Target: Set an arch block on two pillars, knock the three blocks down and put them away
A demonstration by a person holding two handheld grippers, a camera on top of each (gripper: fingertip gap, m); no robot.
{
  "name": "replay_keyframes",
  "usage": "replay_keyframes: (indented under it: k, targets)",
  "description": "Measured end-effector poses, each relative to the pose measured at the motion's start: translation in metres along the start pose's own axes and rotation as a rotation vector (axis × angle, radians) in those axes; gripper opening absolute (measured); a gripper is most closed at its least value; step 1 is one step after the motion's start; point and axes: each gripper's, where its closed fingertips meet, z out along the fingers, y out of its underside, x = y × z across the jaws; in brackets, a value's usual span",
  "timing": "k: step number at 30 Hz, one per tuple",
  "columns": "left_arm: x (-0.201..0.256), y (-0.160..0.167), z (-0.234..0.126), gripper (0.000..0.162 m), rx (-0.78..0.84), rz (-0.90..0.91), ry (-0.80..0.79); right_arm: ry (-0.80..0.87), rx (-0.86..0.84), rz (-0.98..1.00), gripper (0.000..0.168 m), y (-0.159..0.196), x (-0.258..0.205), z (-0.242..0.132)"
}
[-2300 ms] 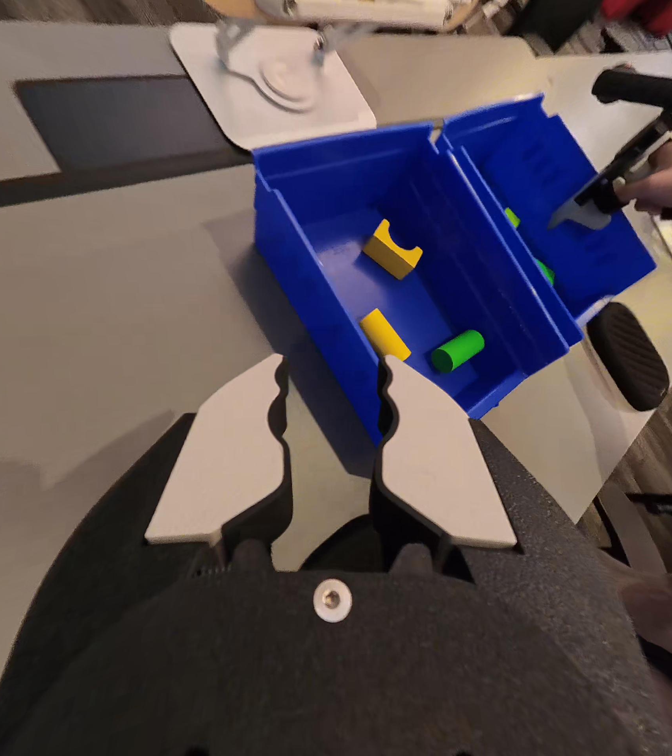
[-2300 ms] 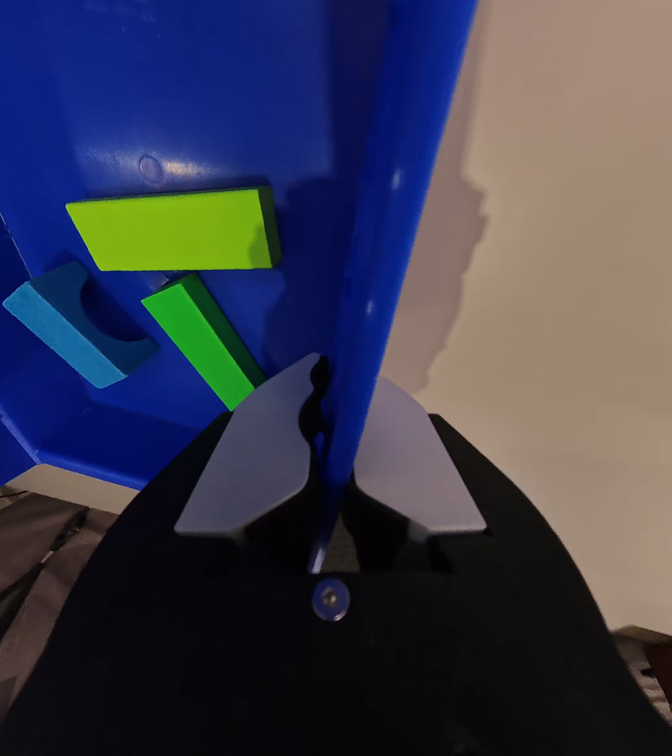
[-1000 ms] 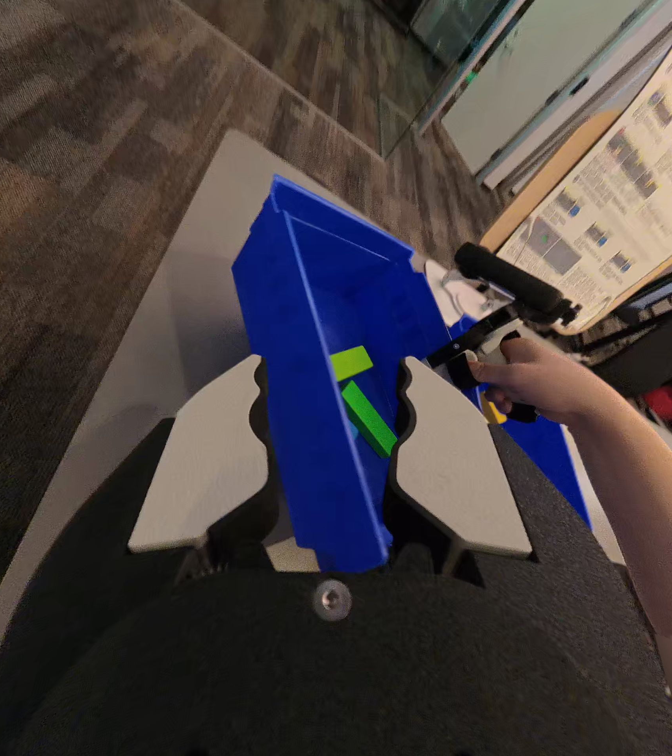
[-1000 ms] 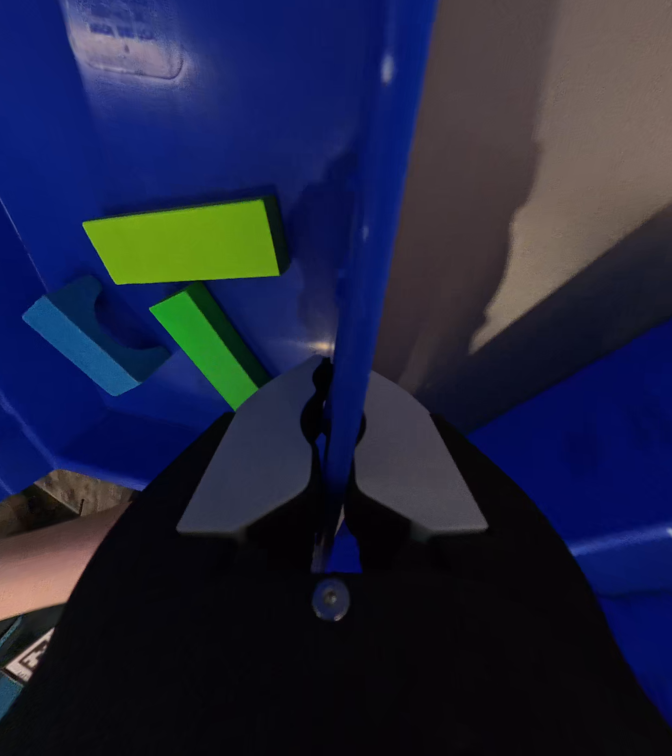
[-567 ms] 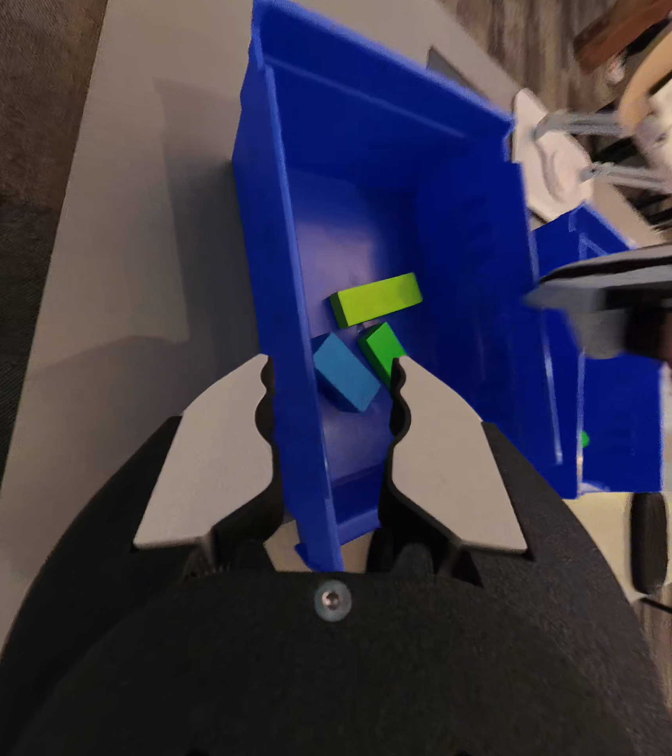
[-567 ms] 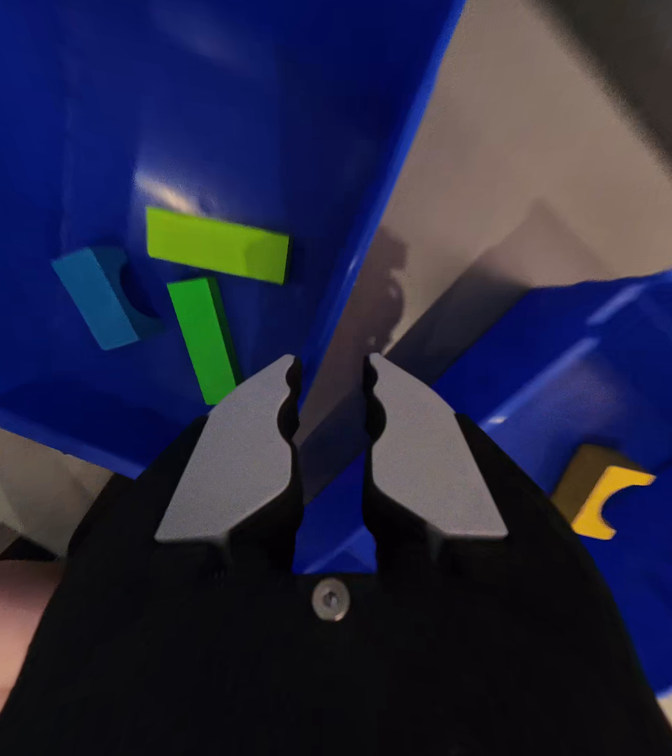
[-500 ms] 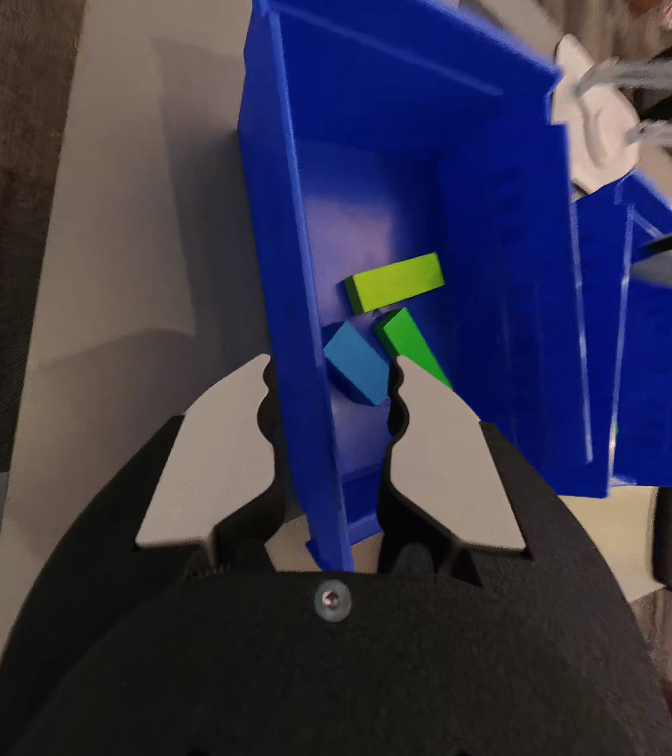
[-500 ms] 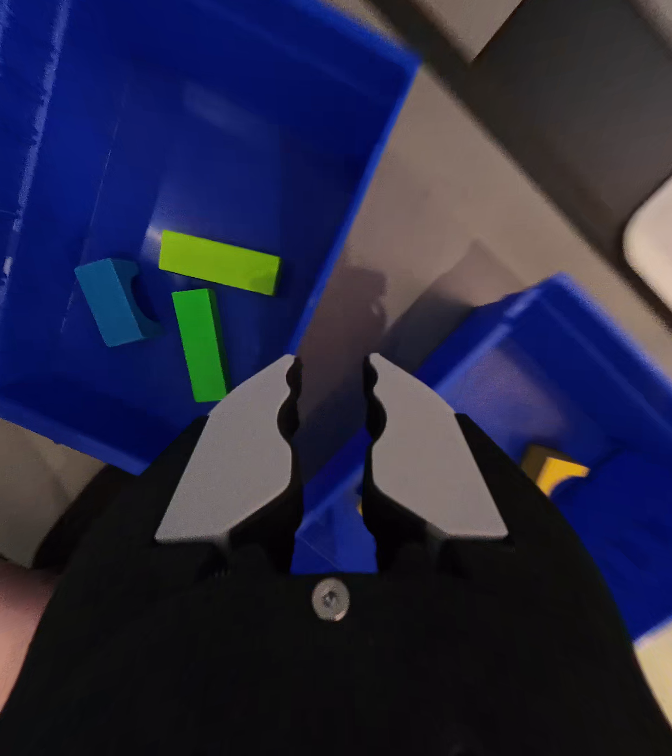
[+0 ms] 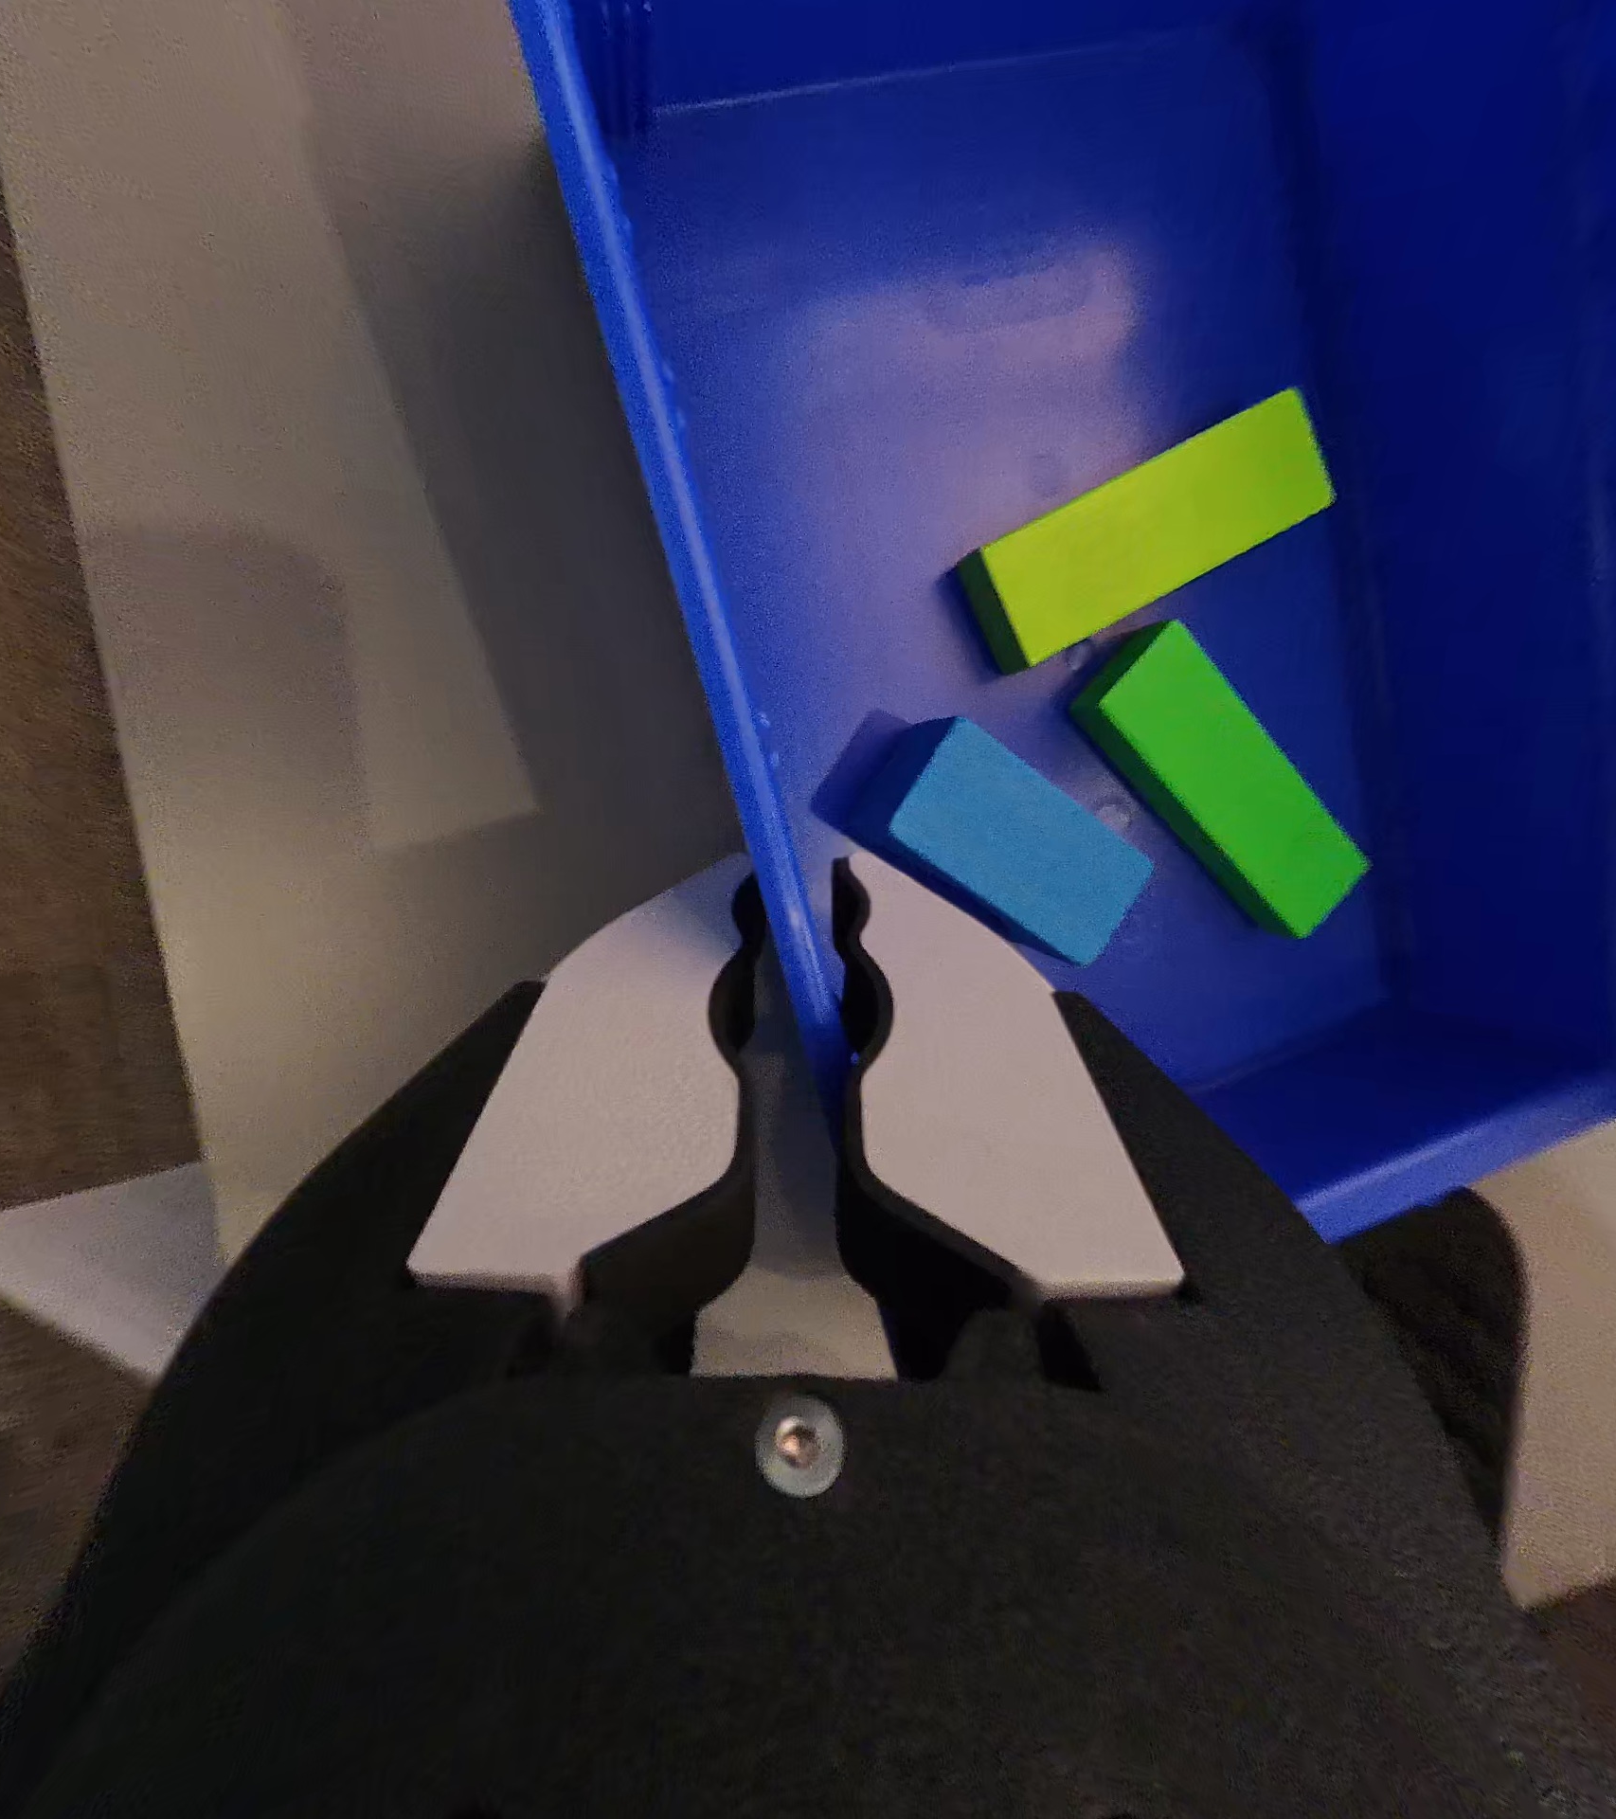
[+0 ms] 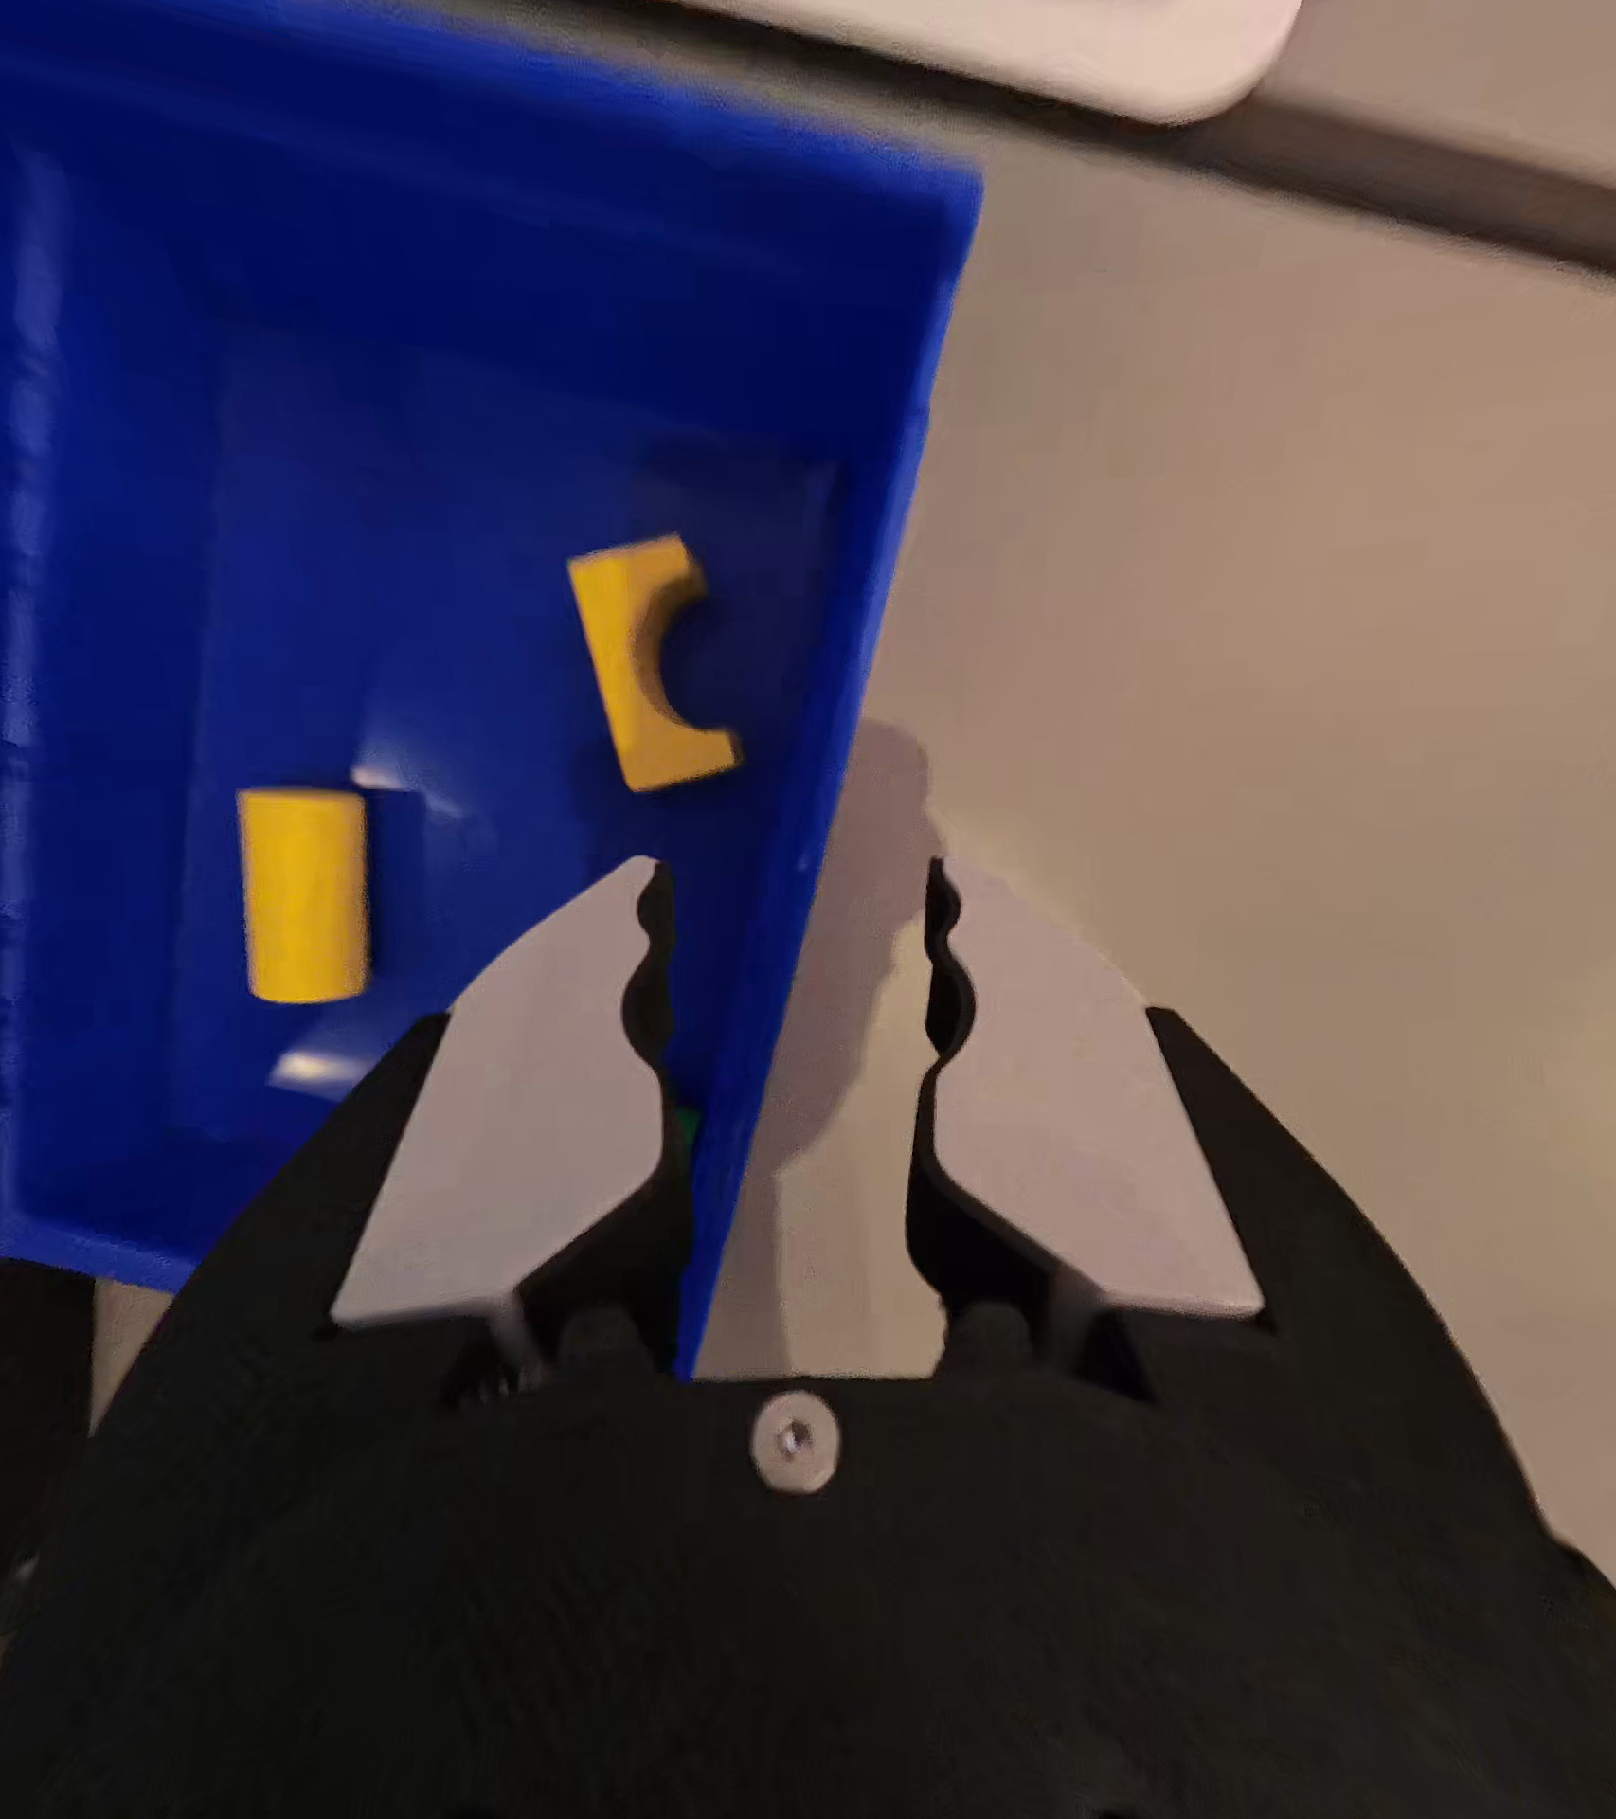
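Since half a second ago, the left gripper has been narrowed from a wide straddle to a slim gap around the left wall of the blue bin, and the right gripper has been carried off that bin to a second bin and spread wide.

Only a slim gap is left between the left fingers; the bin's wall is seen running between them. The right-hand finger is pressed against the wall, while a sliver of space shows at the other, so a firm grasp cannot be told. This gripper is pointed down and forward along the wall, over the grey table.

Inside this bin three blocks are seen lying flat and apart: a blue block nearest the fingertips, a dark green block beside it, and a lime block beyond both.

The right gripper is held well open, with the second bin's right wall between its fingers, closer to the left-hand one; nothing is gripped. It is aimed down, astride the wall. A yellow arch and a yellow cylinder are seen on that bin's floor.
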Motion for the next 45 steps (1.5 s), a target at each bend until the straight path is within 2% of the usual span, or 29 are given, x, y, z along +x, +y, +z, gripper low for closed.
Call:
replay_keyframes:
  k: [1,3,4,6,8,13,17,27,33,38,45]
  targets:
    - [0.0,-0.004,0.003,0.01,-0.002,0.043,-0.037,-0.01,-0.054,-0.006,0.05,0.009,0.001,0.01]
    - [0.004,-0.011,0.008,0.007,0.0,0.109,-0.093,-0.035,-0.108,0.005,0.034,0.018,0.004,0.025]
    - [0.009,-0.015,0.011,0.007,0.007,0.13,-0.096,-0.068,-0.118,0.022,0.035,0.021,0.003,0.03]
    - [0.024,-0.019,0.016,0.007,0.009,0.146,-0.054,-0.171,-0.136,0.04,0.012,0.024,-0.008,0.033]
    - [0.036,-0.02,0.02,0.007,0.0,0.175,-0.03,-0.142,-0.159,0.003,0.009,0.025,-0.004,0.032]
    - [0.05,-0.018,0.023,0.007,-0.041,0.259,-0.035,-0.094,-0.18,-0.02,0.007,0.021,0.029,0.033]
    - [0.053,-0.015,0.022,0.007,-0.046,0.249,-0.019,-0.051,-0.182,0.005,0.005,0.027,0.078,0.029]
    - [0.053,-0.013,0.022,0.008,-0.061,0.272,-0.039,0.016,-0.204,0.148,0.006,0.074,0.231,0.004]
    - [0.053,-0.013,0.022,0.008,-0.064,0.261,-0.037,0.041,-0.217,0.22,0.005,0.099,0.305,-0.009]
    - [0.054,-0.013,0.022,0.007,-0.064,0.254,-0.037,0.055,-0.234,0.269,0.005,0.112,0.347,-0.015]
    - [0.053,-0.012,0.022,0.008,-0.08,0.248,-0.057,0.056,-0.235,0.309,0.005,0.124,0.376,-0.021]
